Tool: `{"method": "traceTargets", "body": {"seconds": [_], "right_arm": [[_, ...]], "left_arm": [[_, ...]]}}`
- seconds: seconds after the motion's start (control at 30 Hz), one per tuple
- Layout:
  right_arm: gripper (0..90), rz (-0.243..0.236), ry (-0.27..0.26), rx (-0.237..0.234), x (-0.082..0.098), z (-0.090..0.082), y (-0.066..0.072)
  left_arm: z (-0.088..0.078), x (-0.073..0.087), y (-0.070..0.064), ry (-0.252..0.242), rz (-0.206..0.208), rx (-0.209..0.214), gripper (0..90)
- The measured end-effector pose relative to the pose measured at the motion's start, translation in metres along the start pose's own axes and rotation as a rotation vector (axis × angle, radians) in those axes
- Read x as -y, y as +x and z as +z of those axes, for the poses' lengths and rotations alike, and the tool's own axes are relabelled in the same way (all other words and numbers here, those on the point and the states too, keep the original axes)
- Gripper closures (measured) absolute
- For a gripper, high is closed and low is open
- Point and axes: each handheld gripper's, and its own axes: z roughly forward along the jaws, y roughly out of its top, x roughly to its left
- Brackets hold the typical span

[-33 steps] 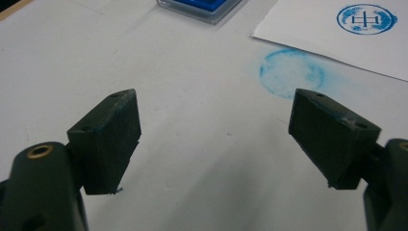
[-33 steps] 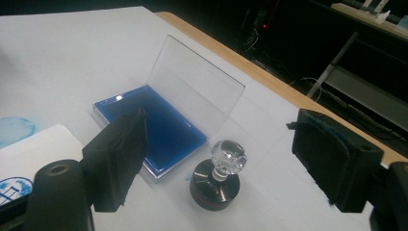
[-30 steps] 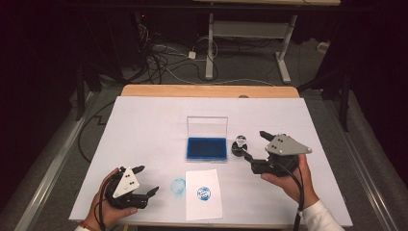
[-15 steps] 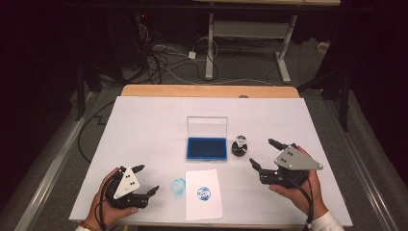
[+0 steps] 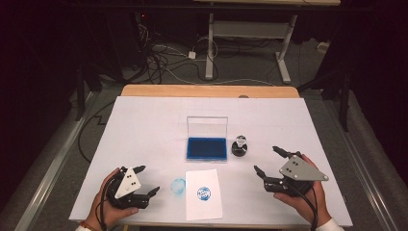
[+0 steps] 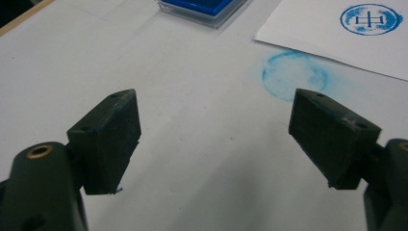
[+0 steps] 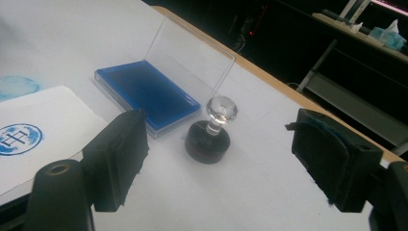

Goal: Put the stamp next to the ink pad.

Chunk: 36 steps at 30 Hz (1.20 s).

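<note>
Stamp (image 5: 239, 145) just beside open ink pad (image 5: 207, 148)

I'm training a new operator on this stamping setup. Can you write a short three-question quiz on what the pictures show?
1. True or false: the ink pad has its clear lid shut.
2. The stamp stands: A) on the paper, B) on the table beside the ink pad, C) in the right tool.
3. Fill in: the sheet of paper bears a round ____ print.

Key: 1 false, the lid stands open. 2 B, upright, free of both open tools. 3 blue.
</note>
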Motion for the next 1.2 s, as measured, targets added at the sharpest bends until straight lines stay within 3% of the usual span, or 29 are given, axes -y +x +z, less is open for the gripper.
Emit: {"method": "traceTargets", "body": {"seconds": [0.27,0.57,0.87,1.2], "right_arm": [[20.4,-0.003,0.016,0.007,0.014,-0.004,0.001],[20.4,-0.043,0.054,0.008,0.031,-0.006,0.008],[20.4,0.021,0.074,0.001,0.054,-0.011,0.012],[17.5,0.025,0.07,0.002,0.059,-0.016,0.015]], "left_arm": [[-0.001,-0.001,0.0,-0.001,0.001,-0.002,17.9],[-0.001,-0.002,0.002,-0.008,-0.004,-0.005,17.9],[-0.004,-0.002,0.002,-0.015,-0.018,-0.025,17.9],[-0.011,-0.002,-0.003,-0.025,-0.005,-0.033,17.9]]}}
